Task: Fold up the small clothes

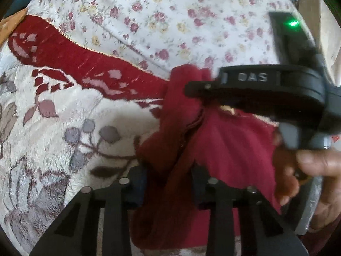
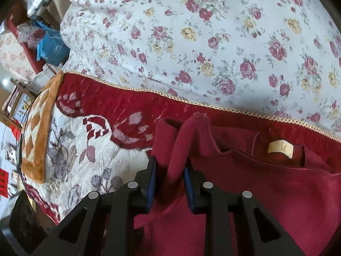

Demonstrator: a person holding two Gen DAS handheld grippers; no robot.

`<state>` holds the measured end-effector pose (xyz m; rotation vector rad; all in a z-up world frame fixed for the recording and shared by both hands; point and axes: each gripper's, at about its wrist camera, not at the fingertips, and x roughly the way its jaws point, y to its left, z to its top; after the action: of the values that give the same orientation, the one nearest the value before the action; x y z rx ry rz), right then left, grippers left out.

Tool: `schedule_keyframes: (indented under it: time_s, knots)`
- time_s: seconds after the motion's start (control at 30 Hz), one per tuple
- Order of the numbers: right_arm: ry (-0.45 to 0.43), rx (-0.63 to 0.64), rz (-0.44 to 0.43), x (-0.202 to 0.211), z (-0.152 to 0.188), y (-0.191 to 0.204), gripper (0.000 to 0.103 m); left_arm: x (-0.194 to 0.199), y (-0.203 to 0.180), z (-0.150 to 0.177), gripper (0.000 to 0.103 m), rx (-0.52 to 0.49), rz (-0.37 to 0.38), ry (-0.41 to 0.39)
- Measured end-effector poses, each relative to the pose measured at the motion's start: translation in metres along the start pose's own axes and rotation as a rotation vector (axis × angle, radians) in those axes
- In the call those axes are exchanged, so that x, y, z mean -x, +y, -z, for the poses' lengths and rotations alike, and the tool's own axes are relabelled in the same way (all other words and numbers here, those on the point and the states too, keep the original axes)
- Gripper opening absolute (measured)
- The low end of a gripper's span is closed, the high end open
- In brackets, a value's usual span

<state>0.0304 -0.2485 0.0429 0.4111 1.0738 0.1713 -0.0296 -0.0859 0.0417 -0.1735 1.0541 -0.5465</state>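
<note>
Both grippers — left gripper (image 1: 168, 183) and right gripper (image 2: 170, 177) — clench the red garment (image 2: 245, 183), bunched just below the blanket's gold-trimmed edge (image 2: 149, 90).

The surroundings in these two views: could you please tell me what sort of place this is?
Probably a home bedroom: a floral bedsheet, a plush red-and-white blanket beneath the dark red garment, and household clutter alongside.

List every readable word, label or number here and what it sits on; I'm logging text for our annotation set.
"DAS": raised letters on the black body of the right claw, seen from the left wrist.
Cream tag inside the red garment: nothing printed on it can be read.
Red signs at the far left edge of the right wrist view: too blurred to read.
</note>
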Motion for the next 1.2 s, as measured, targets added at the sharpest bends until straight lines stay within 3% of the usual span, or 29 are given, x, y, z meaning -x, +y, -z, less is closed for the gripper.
schedule_keyframes:
  time_s: [0.07,0.3,0.4,0.43,0.5,0.57,0.6,0.67,0.7,0.93,1.0,1.07,1.13,1.2]
  knots:
    - [0.026,-0.027,-0.004,-0.004,-0.003,0.001,0.076,0.006,-0.001,-0.001,0.028,0.0,0.02,-0.015]
    - [0.113,0.075,0.012,-0.029,-0.002,0.034,0.08,0.009,-0.009,0.0,0.027,-0.041,-0.005,-0.021]
    - [0.129,0.134,0.065,-0.043,-0.002,0.045,0.081,0.01,-0.009,0.0,0.026,-0.043,-0.005,-0.017]
    - [0.127,0.159,0.093,-0.045,-0.001,0.047,0.08,0.01,-0.009,0.001,0.026,-0.046,-0.005,-0.013]
    - [0.101,0.198,0.149,-0.045,0.002,0.046,0.04,0.009,-0.008,0.001,0.026,-0.049,-0.008,-0.006]
    - [0.083,0.209,0.139,-0.041,0.004,0.041,0.032,0.011,-0.007,0.002,0.032,-0.05,-0.011,0.0]
    - [0.071,0.206,0.129,-0.037,0.004,0.038,0.029,0.012,-0.006,0.003,0.039,-0.051,-0.018,0.002]
    - [0.057,0.185,0.107,-0.032,0.004,0.029,0.026,0.013,-0.006,0.005,0.079,-0.049,-0.036,0.01]
    - [0.052,0.171,0.094,-0.029,0.003,0.026,0.026,0.014,-0.005,0.007,0.083,-0.041,-0.038,-0.001]
    - [0.03,0.145,0.05,-0.024,0.006,0.019,0.026,0.0,-0.001,0.008,0.083,-0.036,-0.1,0.01]
    - [0.026,0.136,0.039,-0.023,0.007,0.017,0.026,-0.003,0.002,0.005,0.078,-0.011,-0.079,0.017]
    - [0.025,0.131,0.033,-0.023,0.008,0.015,0.026,-0.005,0.0,0.003,0.043,-0.013,-0.034,0.036]
    - [0.024,0.133,0.028,-0.02,0.01,0.014,0.026,-0.003,-0.008,0.005,0.025,-0.029,-0.009,0.044]
    - [0.013,0.134,0.028,-0.016,0.011,0.013,0.026,0.002,-0.021,0.008,0.021,-0.075,-0.038,0.016]
